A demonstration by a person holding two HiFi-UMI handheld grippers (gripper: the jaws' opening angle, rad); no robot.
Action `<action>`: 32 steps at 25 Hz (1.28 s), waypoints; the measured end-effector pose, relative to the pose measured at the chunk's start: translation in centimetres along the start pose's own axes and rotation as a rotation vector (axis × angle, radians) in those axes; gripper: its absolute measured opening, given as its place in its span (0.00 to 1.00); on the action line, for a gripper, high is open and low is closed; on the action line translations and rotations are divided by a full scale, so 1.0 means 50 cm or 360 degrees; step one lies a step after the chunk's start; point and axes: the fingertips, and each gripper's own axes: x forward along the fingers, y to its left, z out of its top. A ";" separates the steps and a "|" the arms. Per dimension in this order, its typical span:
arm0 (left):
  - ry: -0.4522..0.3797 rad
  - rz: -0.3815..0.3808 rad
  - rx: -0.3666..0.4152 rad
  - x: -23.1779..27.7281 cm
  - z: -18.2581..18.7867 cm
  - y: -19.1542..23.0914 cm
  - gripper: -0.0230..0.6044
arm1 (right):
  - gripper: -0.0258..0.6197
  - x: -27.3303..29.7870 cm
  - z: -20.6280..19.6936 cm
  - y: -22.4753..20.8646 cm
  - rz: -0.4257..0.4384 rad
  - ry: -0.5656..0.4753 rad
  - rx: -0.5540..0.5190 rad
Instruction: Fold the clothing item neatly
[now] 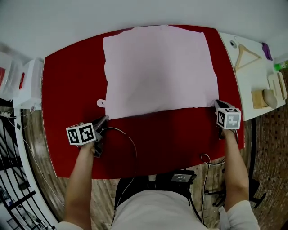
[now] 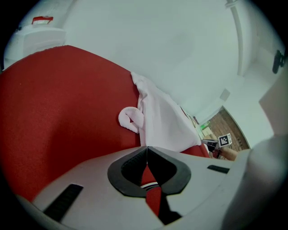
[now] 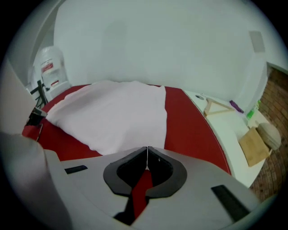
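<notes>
The red, matte bench (image 1: 175, 134) stands against a white wall. The pale pink garment (image 1: 157, 67) lies on it, flat, smooth and roughly rectangular. The left hand-held gripper (image 1: 105, 119) and right hand-held gripper (image 1: 217, 103) are at the garment's near corners with jaws closed, apparently pinching the fabric edge.

Twelve o'clock in the head view, a plain white wall (image 1: 90, 13), evenly lit. Centre stage, the red table (image 1: 67, 90), broad and rounded. At two o'clock a white side table (image 1: 246, 85) carries a wooden hanger (image 1: 245, 57) and some wooden blocks (image 1: 259, 99). Nine o'clock, a white box (image 1: 31, 85). At four o'clock there's brick-patterned floor (image 1: 270, 148), and down at eight o'clock a black wire rack (image 1: 13, 179).
</notes>
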 end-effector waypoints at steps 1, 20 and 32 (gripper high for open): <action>0.0008 0.0000 -0.0002 0.001 -0.001 0.000 0.05 | 0.06 -0.003 -0.008 -0.013 0.0008 0.0009 0.0048; 0.0078 0.0006 0.0035 0.004 -0.009 0.002 0.05 | 0.06 -0.007 -0.044 -0.055 0.0053 0.0064 0.0011; 0.0089 0.0010 0.0047 0.001 -0.010 0.010 0.05 | 0.06 0.032 -0.053 -0.005 0.0154 0.0183 -0.0274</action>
